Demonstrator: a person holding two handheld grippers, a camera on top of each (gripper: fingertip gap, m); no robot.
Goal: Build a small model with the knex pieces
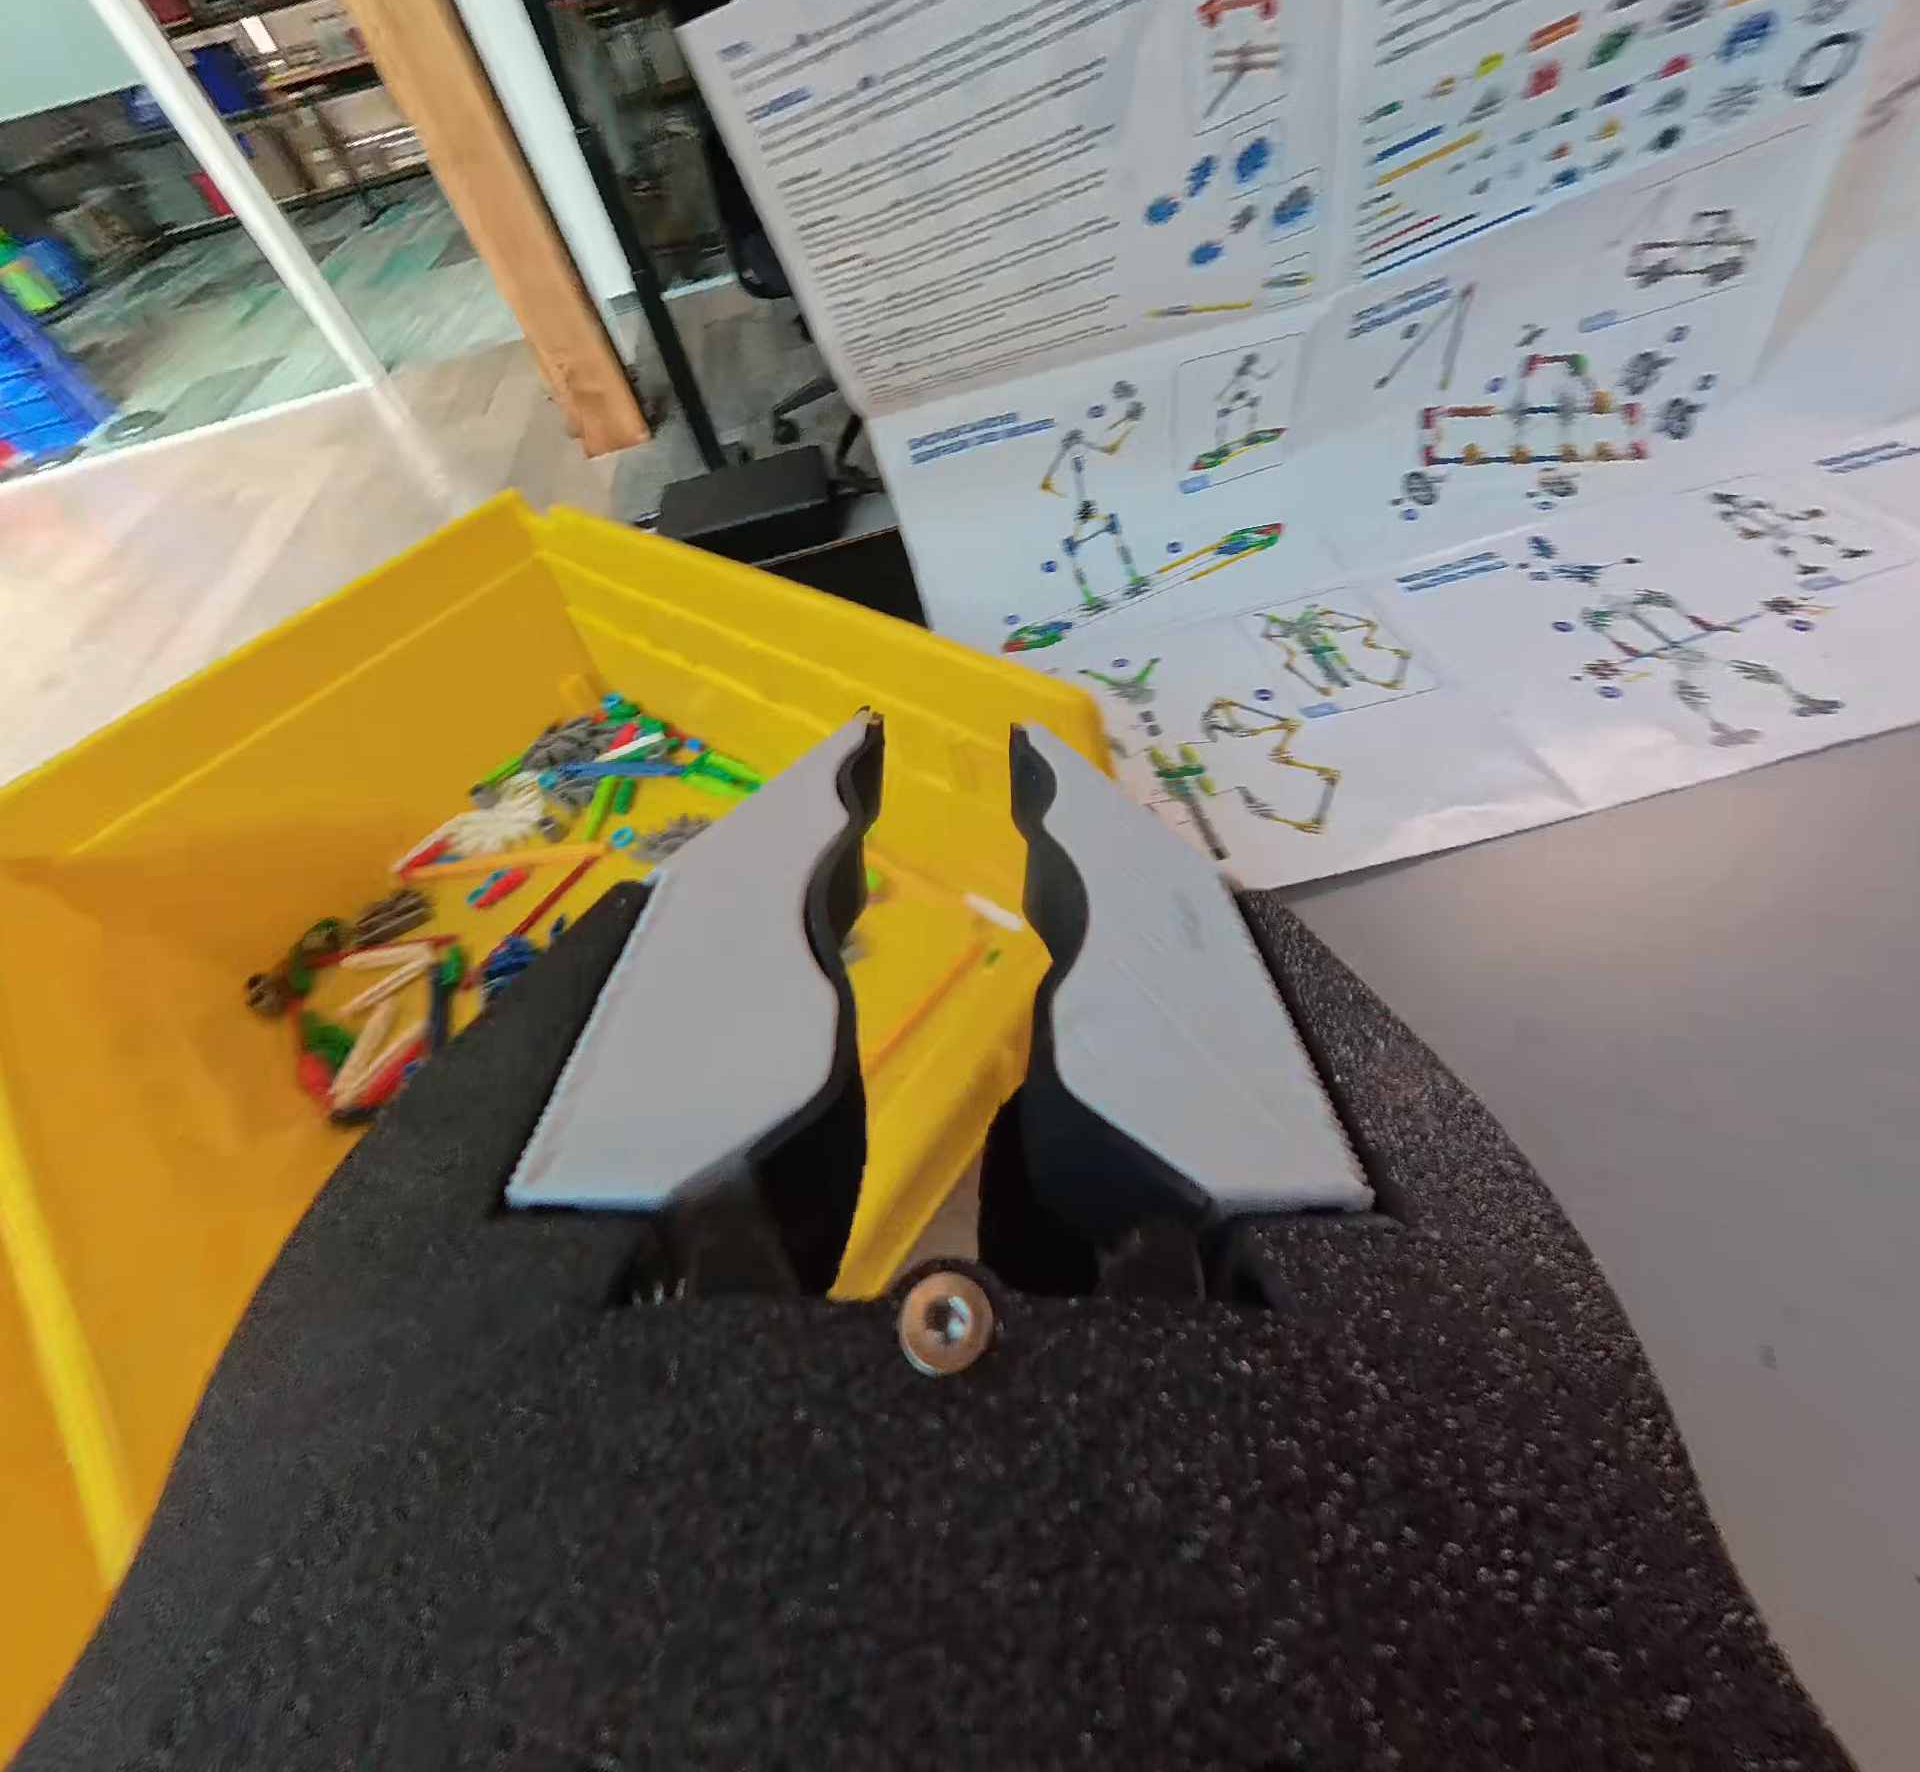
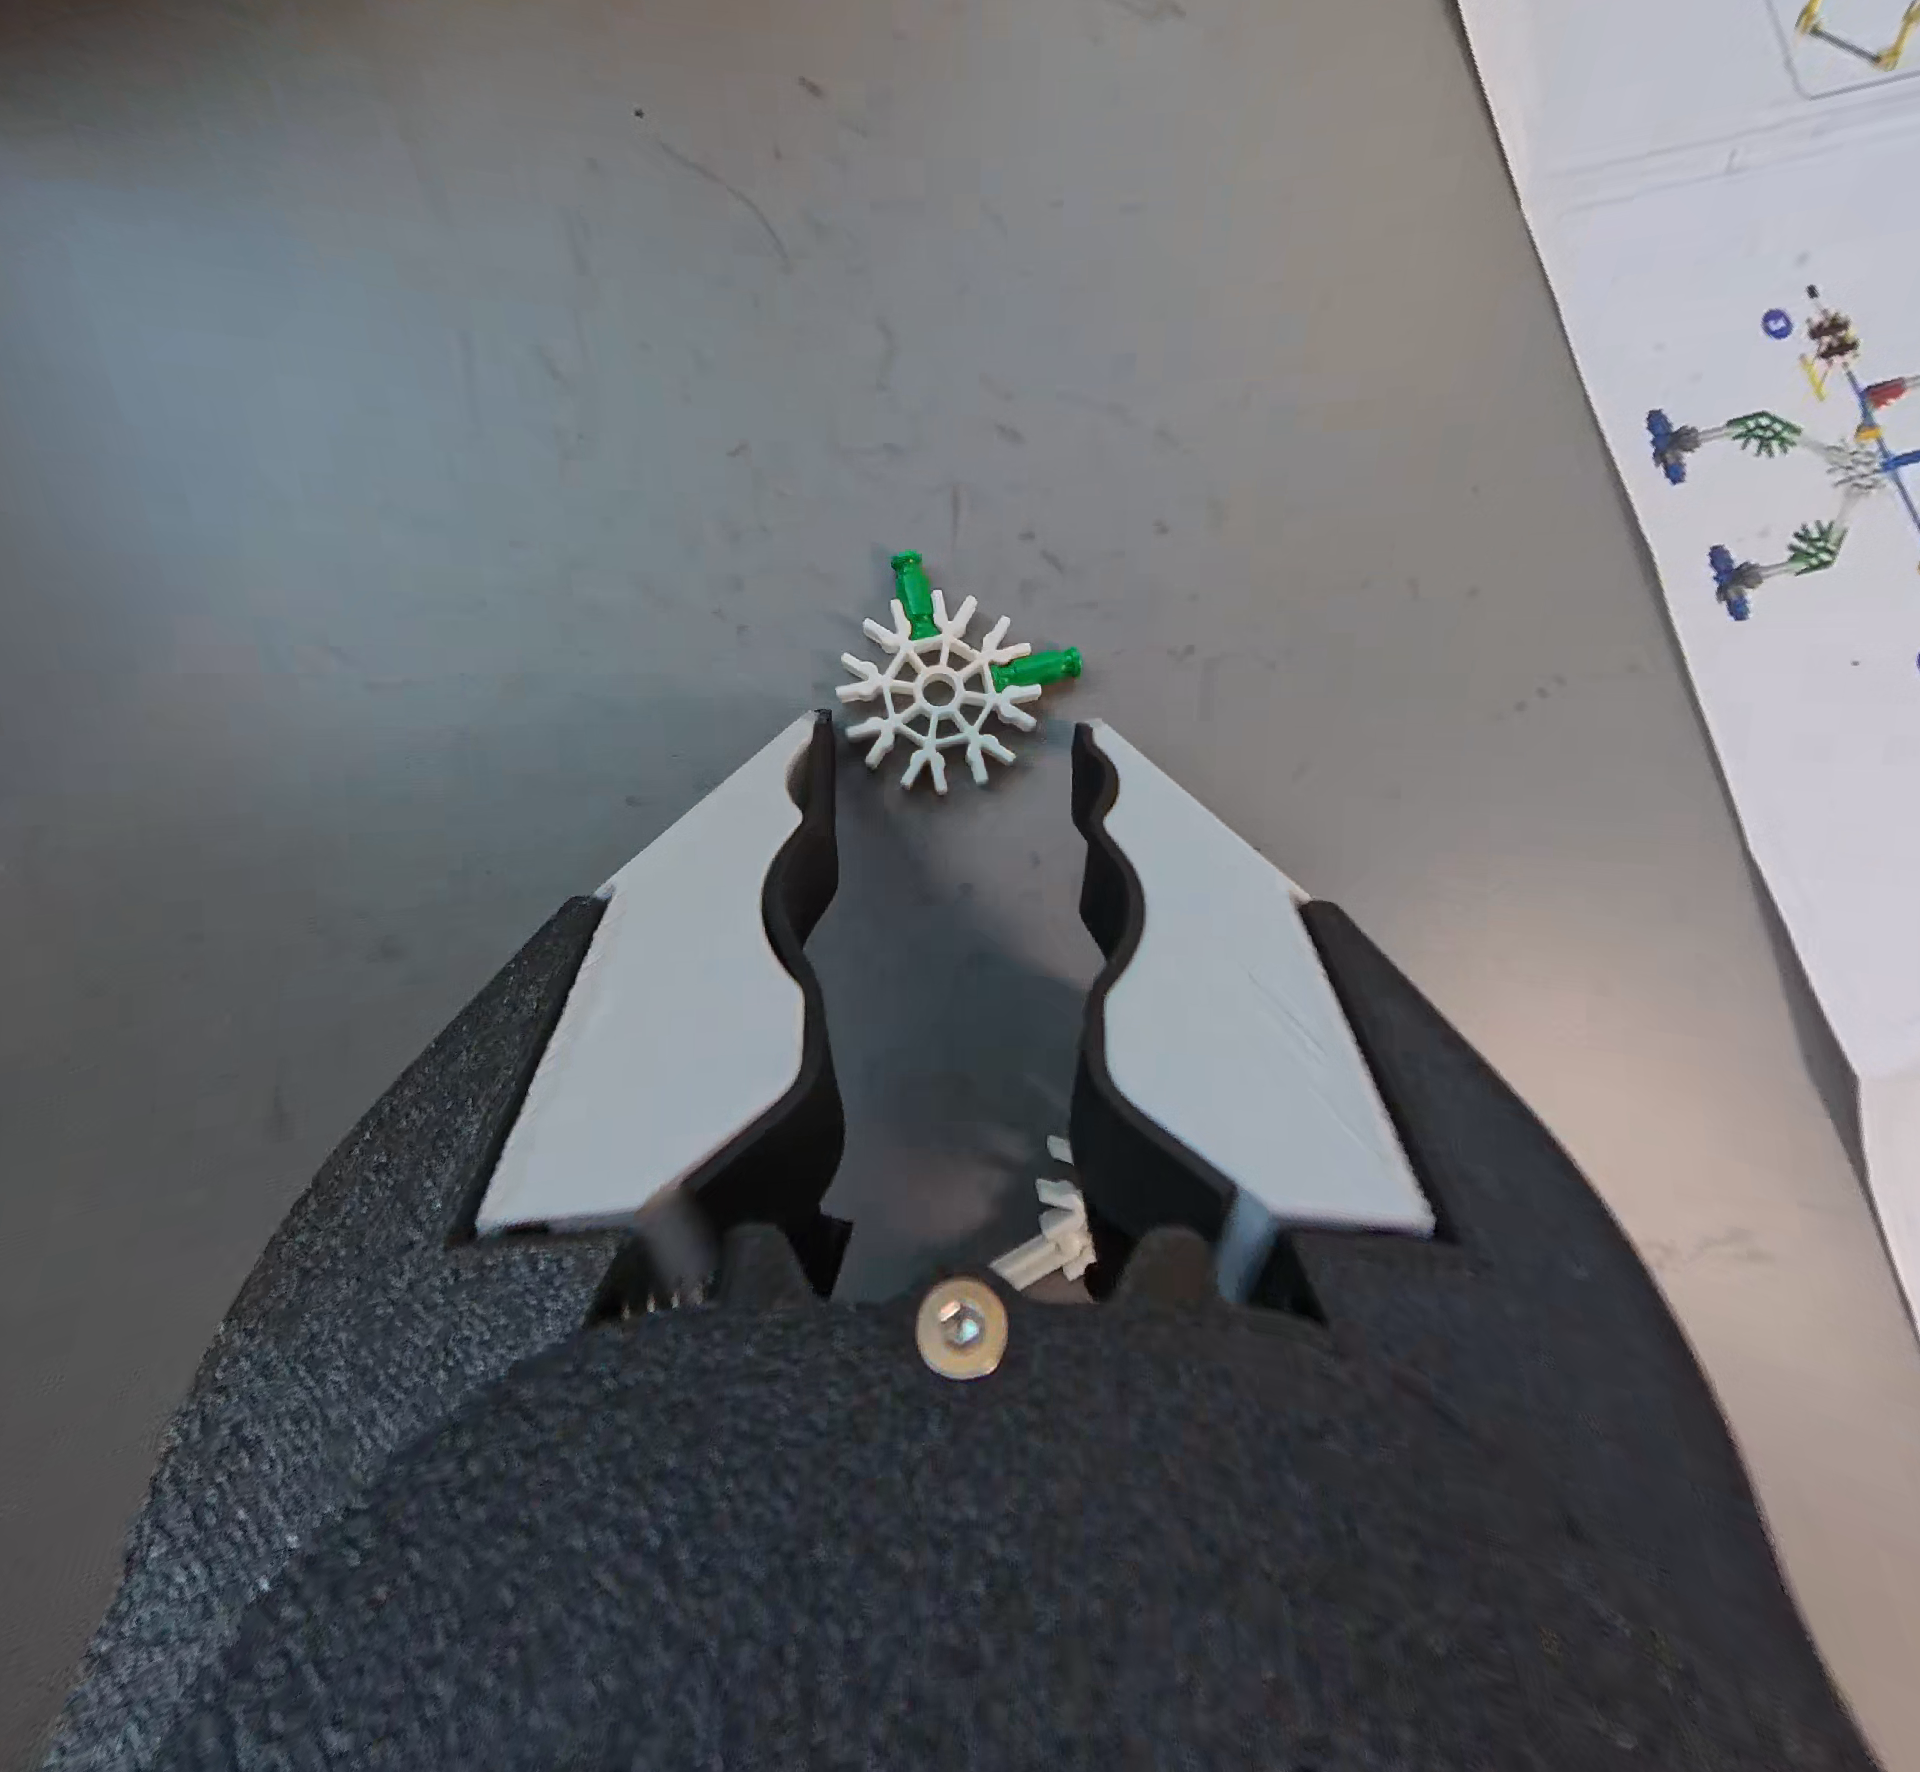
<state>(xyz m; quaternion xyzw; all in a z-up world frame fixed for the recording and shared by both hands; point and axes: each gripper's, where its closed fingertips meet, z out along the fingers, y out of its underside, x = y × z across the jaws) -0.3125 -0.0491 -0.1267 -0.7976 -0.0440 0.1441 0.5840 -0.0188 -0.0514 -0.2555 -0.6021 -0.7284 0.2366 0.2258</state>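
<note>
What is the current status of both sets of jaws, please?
Left gripper open, empty, over yellow bin of loose rods. Right gripper open above white connector with two green rods on grey table. Nothing obstructing.

right tongs (image 2: 948,725) agape | white connector (image 2: 938,696), 2 green rods (image 2: 1036,669) | grey table (image 2: 520,372)

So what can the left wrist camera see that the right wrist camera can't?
Only the left wrist view shows the yellow bin with its colourful building pieces, plus the room behind; the left tongs hang open over the bin.

Only the right wrist view shows the white snowflake connector with two green rods plugged in, lying just past the open right tongs.

Both show the grey table and the instruction sheet.
</note>
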